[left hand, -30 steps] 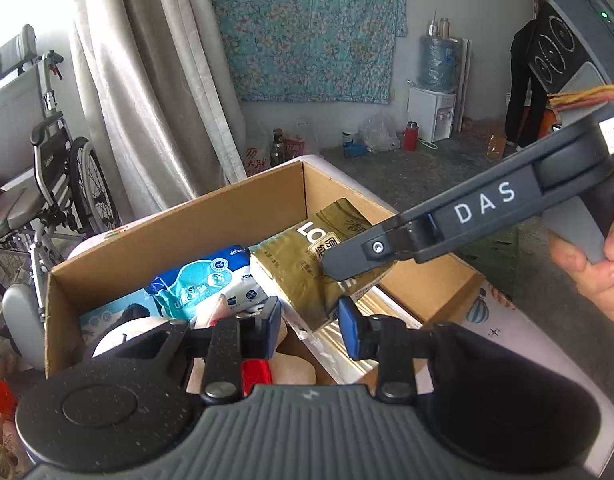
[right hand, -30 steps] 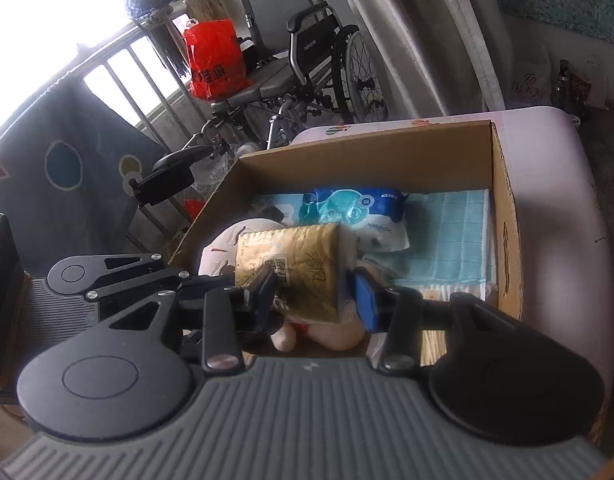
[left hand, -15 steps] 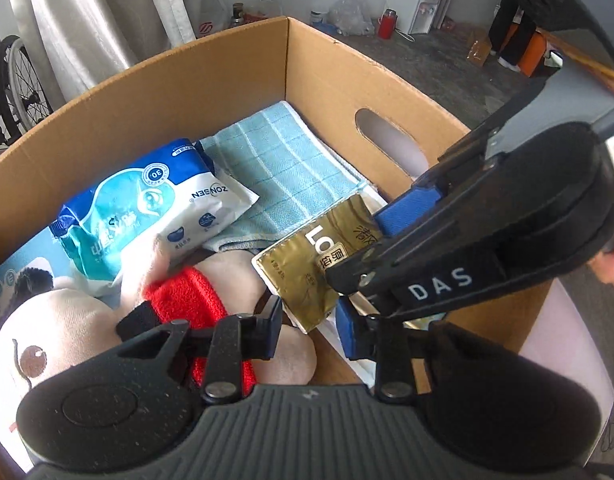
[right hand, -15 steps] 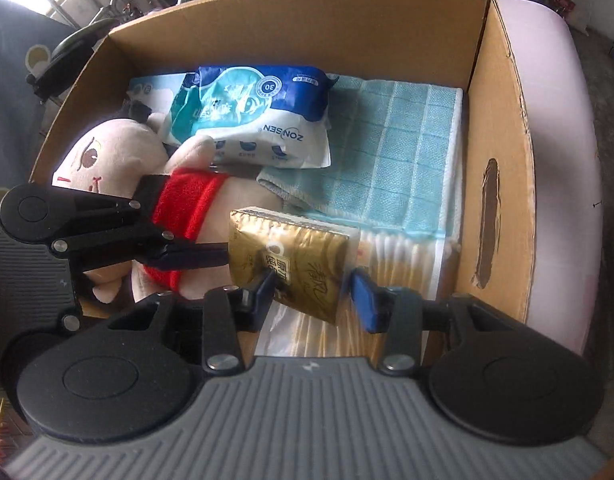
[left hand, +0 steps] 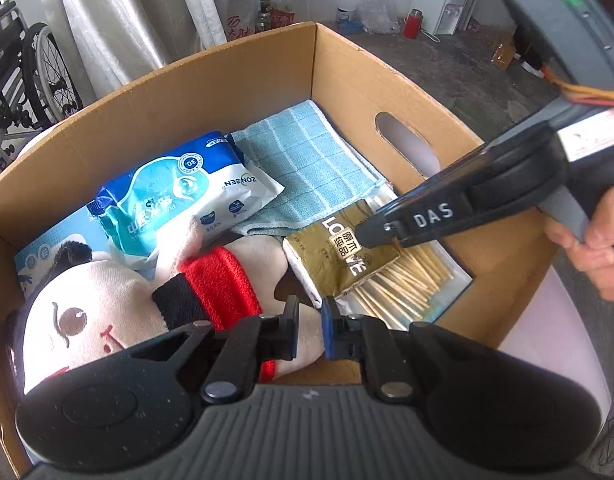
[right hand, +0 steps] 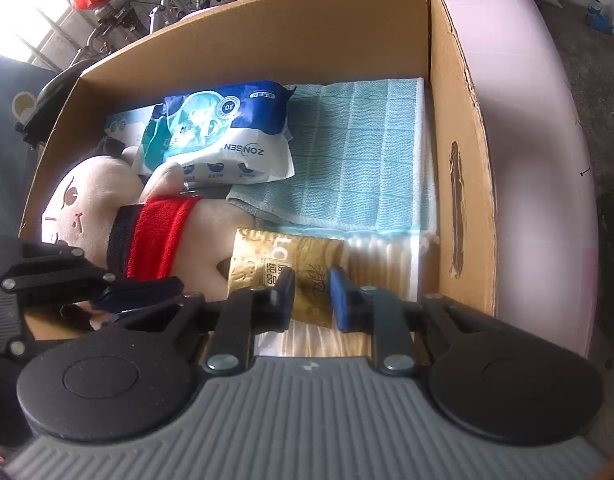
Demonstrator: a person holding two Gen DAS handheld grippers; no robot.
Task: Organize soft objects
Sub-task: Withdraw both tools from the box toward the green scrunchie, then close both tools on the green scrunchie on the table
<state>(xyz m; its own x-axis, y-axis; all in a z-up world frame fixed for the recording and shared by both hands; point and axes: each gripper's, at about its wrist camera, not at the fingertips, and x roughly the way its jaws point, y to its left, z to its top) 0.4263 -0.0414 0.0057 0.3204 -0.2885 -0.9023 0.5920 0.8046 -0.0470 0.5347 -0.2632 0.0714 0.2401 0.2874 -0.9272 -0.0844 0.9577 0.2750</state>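
A gold tissue pack (left hand: 331, 252) (right hand: 259, 256) lies flat on a pack of cotton swabs (left hand: 403, 284) inside the cardboard box (left hand: 187, 104). My right gripper (right hand: 311, 292) points down at it. Its jaws are closing, a narrow gap is left, and the gold wrapper shows behind the gap, not pinched. From the side the right gripper (left hand: 365, 234) has its tip resting on the pack's top. My left gripper (left hand: 309, 330) hangs over the leg of a plush doll (left hand: 107, 312) with a red band. Its jaws are closing and almost meet, with nothing gripped.
A blue wipes pack (left hand: 179, 196) leans on the doll, beside a folded light blue towel (left hand: 299, 160). The box stands on a pink padded surface (right hand: 539, 160). A wheelchair (left hand: 27, 72) and curtains are behind. A person's hand (left hand: 599, 248) holds the right gripper.
Both grippers sank into the box. The gold pack, held tilted in my right gripper before, now lies flat on the swabs. The jaws of both grippers have narrowed.
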